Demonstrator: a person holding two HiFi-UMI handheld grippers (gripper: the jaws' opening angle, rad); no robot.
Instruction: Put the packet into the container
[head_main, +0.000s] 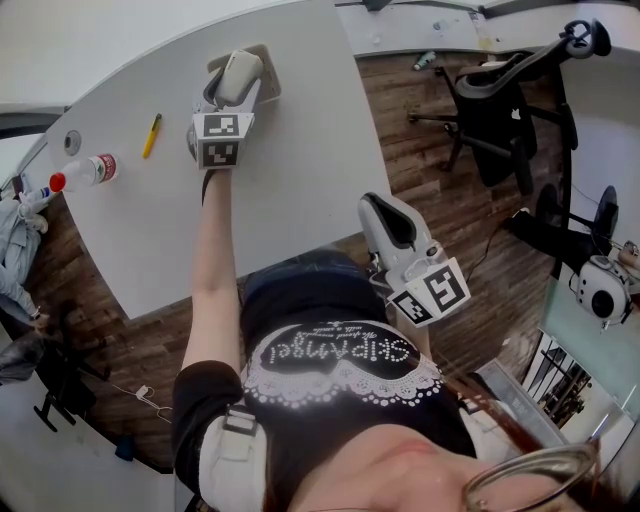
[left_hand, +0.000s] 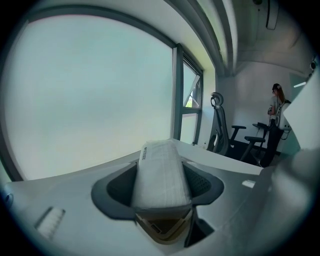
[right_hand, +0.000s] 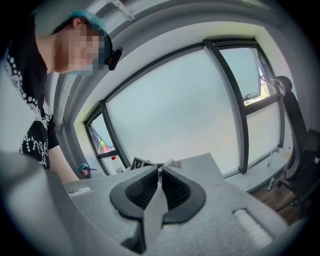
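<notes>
Releasing cleanly is the job: the left tool (head_main: 240, 68) stands wide, the packet (left_hand: 161, 172) apparently loose between its jaws over the container (head_main: 271, 75). Withdraw straight, avoiding snags. The right tool (right_hand: 160, 169) is closed and empty.

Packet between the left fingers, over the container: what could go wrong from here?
The packet fills the gap between the left fingers, so it may cling instead of dropping. Only a sliver of container shows under it; it could land across the rim.
</notes>
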